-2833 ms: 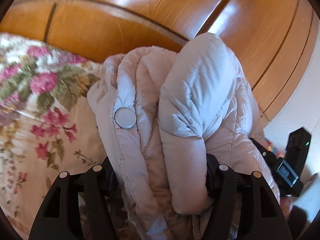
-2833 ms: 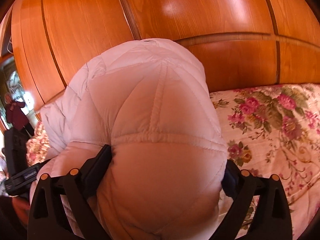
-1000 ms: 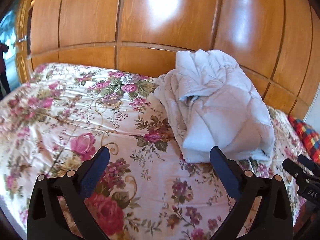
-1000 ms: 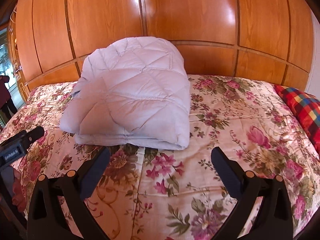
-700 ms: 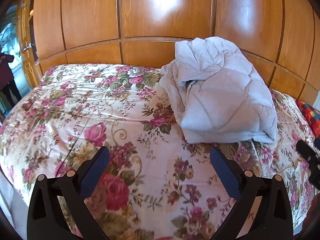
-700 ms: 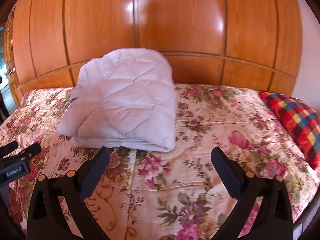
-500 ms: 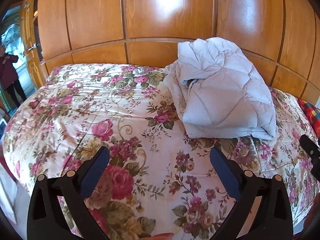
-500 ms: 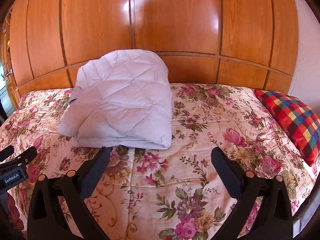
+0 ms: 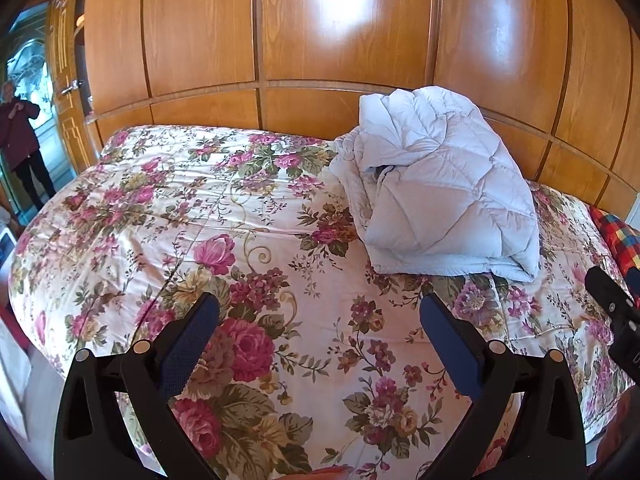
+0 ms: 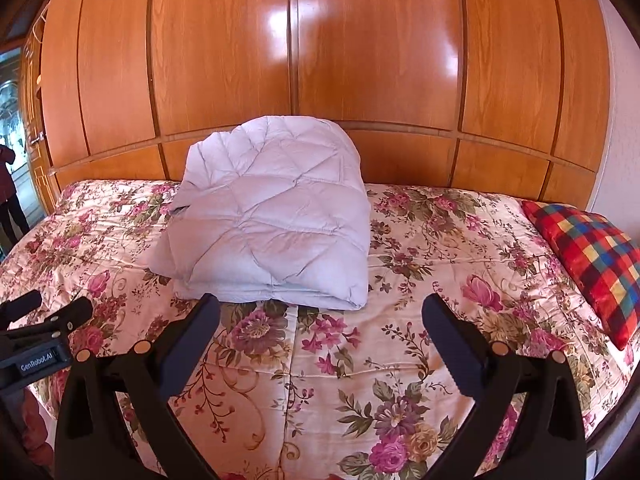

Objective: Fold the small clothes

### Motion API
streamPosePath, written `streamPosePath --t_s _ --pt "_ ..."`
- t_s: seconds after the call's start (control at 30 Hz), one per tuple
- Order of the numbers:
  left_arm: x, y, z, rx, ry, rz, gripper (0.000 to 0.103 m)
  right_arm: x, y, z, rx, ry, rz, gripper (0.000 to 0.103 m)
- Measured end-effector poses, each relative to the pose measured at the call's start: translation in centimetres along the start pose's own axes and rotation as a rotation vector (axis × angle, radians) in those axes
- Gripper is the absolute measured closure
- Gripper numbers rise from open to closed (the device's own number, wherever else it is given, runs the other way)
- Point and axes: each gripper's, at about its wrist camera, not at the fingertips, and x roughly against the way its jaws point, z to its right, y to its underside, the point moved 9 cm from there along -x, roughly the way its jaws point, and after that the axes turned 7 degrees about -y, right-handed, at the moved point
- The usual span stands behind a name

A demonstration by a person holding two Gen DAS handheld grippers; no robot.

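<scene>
A pale quilted puffer jacket (image 9: 444,188) lies folded in a thick bundle on the floral bedspread (image 9: 224,240), leaning against the wooden headboard. The right wrist view shows the same jacket (image 10: 276,216) left of centre, its smooth folded side up. My left gripper (image 9: 318,312) hangs open well short of the bundle, over bare bedspread. My right gripper (image 10: 320,312) is open too, its fingers just in front of the jacket's near edge, touching nothing.
A glossy wooden panel wall (image 10: 320,60) rises behind the bed. A red checked cushion (image 10: 592,256) lies at the bed's right side. A person (image 9: 20,140) stands in a doorway far left. The other gripper's body (image 10: 36,344) shows low left in the right wrist view.
Both grippers held the jacket 2.8 s ago, let it go on the bed, and have since drawn back and risen, so more of the bed shows.
</scene>
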Motion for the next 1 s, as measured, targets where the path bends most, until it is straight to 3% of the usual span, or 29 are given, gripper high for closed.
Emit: streamPosePath --t_s 1.0 --pt "1.1 -0.4 -0.1 0.002 0.003 0.03 0.004 -0.2 0.5 -0.8 0.0 -0.035 -0.014 0.002"
